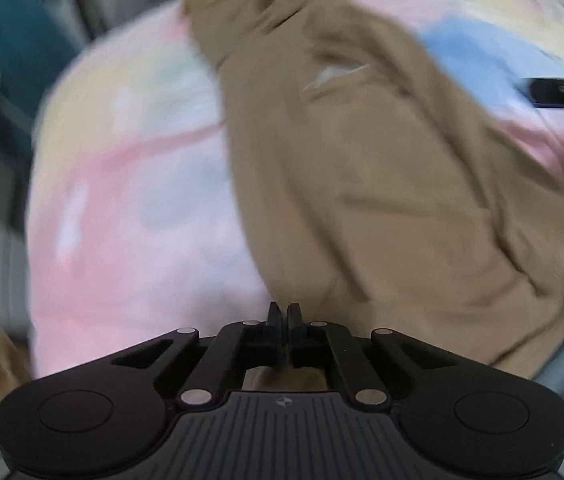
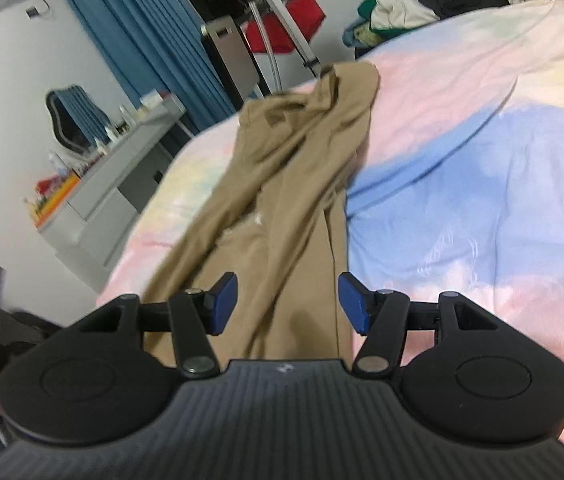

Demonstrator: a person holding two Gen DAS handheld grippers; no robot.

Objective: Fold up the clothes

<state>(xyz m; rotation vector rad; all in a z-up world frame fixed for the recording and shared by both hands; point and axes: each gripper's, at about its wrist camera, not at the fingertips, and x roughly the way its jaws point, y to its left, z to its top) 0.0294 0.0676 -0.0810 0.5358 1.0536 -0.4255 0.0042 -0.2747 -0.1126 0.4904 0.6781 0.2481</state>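
Tan trousers (image 2: 282, 184) lie crumpled lengthwise on a bed with a pastel quilt (image 2: 481, 168) of pink, blue and yellow patches, running from the 6 o'clock edge of the right wrist view up toward 12 o'clock. The right gripper (image 2: 287, 304) hovers over their near end, its blue pads wide apart with the cloth below them, not pinched. The left gripper (image 1: 283, 316) has its jaws pressed together; whether any tan cloth (image 1: 381, 200) is caught between them cannot be told.
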